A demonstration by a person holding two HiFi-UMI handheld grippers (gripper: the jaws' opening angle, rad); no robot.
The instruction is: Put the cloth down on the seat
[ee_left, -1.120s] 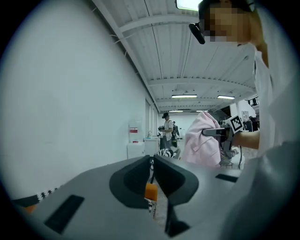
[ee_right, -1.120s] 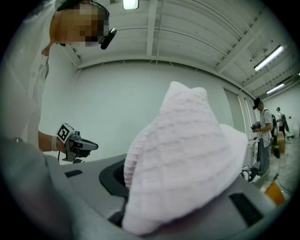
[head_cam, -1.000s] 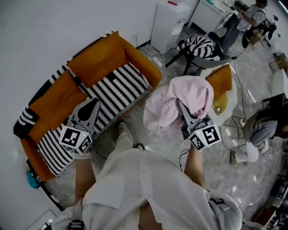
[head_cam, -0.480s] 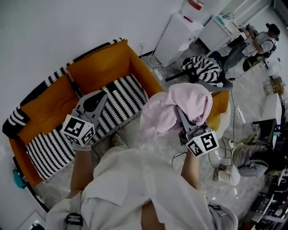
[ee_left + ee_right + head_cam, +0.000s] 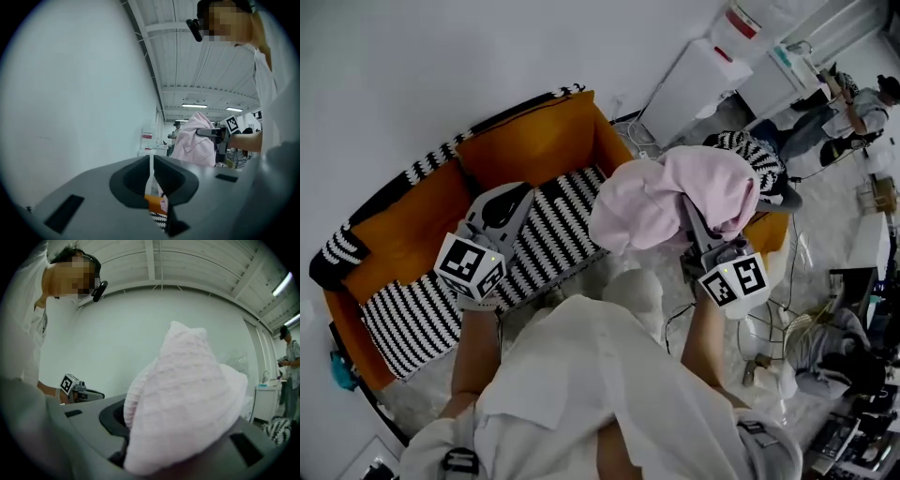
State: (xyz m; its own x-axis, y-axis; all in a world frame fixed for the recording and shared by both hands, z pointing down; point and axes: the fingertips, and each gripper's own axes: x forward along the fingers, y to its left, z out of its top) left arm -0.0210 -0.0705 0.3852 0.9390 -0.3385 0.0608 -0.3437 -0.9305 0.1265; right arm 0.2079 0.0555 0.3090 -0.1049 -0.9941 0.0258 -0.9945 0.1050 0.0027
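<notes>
A pink cloth hangs bunched in the air, with my right gripper shut on it; the folds hide the fingertips. In the right gripper view the cloth covers the jaws completely. It hovers just beside the right end of an orange sofa, above the edge of the black-and-white striped seat. My left gripper is over the middle of that seat, shut and holding nothing. The left gripper view has its jaws closed to a thin slit, with the pink cloth beyond them.
A chair with a striped cushion stands right behind the cloth, next to an orange seat. White cabinets line the wall at the back. A person stands at the far right. Cables and clutter lie on the floor at the right.
My right gripper has carried the pink cloth closer to the sofa's right end. The left gripper has stayed above the striped seat, still shut.
</notes>
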